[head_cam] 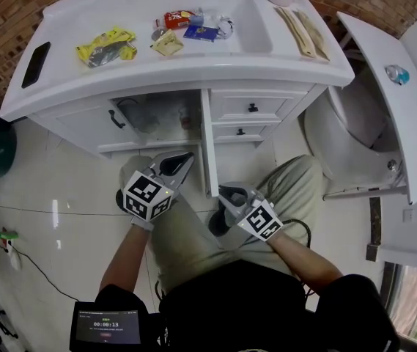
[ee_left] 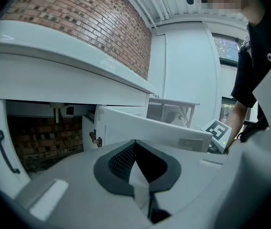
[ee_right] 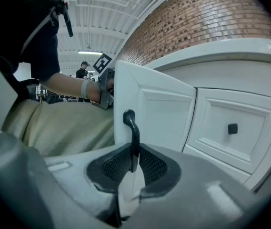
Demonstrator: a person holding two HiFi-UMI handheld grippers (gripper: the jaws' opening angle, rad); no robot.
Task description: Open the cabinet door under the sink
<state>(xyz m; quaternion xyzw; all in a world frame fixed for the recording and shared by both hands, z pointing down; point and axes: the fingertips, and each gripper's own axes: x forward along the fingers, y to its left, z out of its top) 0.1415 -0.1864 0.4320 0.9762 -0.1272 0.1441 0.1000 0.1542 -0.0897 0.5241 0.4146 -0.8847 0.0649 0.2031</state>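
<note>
The white sink cabinet (head_cam: 83,127) has its right door (head_cam: 209,145) swung out toward me, edge-on in the head view. The dark space under the sink (head_cam: 160,116) stands exposed. My right gripper (head_cam: 229,195) is at the door's outer edge. In the right gripper view this gripper (ee_right: 133,152) is shut on the door's black handle (ee_right: 131,128). My left gripper (head_cam: 185,158) hovers in front of the opening, shut, with nothing between its fingers. In the left gripper view that gripper (ee_left: 135,149) points at the open door (ee_left: 149,128). The left door's handle (ee_left: 4,151) is untouched.
Two drawers (head_cam: 252,108) sit right of the open door. A white fixture with a raised lid (head_cam: 384,101) stands at the far right. Packets lie in the basin (head_cam: 193,24), a black phone (head_cam: 36,63) on the counter. My knees are near the door; cables (head_cam: 3,240) lie left.
</note>
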